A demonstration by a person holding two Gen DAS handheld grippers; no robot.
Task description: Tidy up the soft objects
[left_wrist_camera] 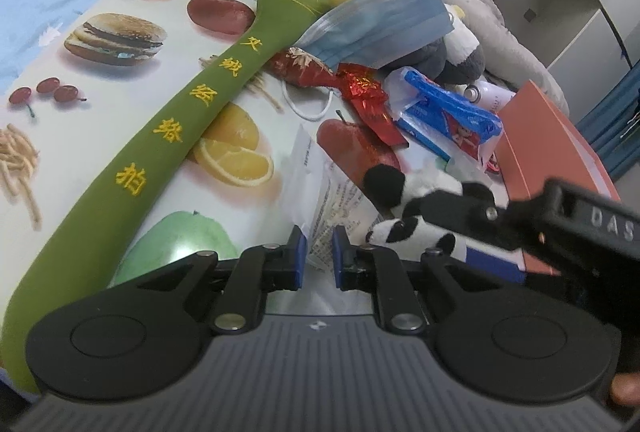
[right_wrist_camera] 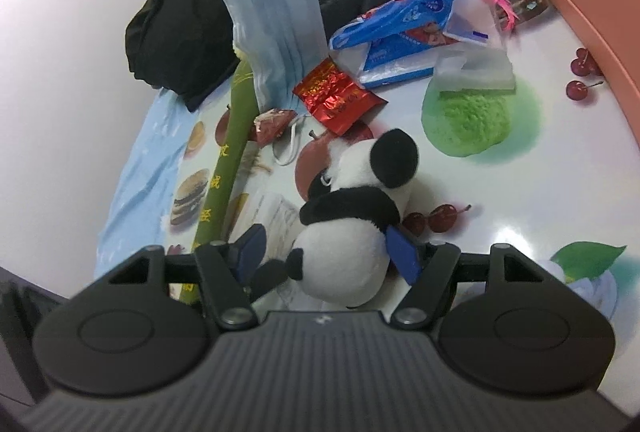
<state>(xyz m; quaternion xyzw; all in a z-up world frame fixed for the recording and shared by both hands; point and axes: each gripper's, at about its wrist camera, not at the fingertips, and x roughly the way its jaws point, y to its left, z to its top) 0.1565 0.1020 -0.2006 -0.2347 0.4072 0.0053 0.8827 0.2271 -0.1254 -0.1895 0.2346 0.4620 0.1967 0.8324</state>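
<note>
Plush black-and-white panda toy (right_wrist_camera: 352, 228) sits between my right gripper (right_wrist_camera: 332, 252) pads, gripped, head pointing away, while my left gripper (left_wrist_camera: 319, 256), narrowly parted and empty, hovers just beside the panda.

mask (left_wrist_camera: 376, 28) on plush stick (left_wrist_camera: 160, 136) | panda (right_wrist_camera: 352, 216) before wrappers (right_wrist_camera: 336, 100)

The left wrist view sits low, close above the glossy fruit-and-burger printed tablecloth (left_wrist_camera: 100, 80), and looks across it toward the pale blue pleated face mask (left_wrist_camera: 380, 24), which lies far ahead. The right wrist view looks down more steeply from the opposite flank, with that mask (right_wrist_camera: 276, 44) beyond mid-frame. Both share the mask and the small black-and-white panda plush (left_wrist_camera: 412, 208) (right_wrist_camera: 352, 216) nearer than it.
</note>
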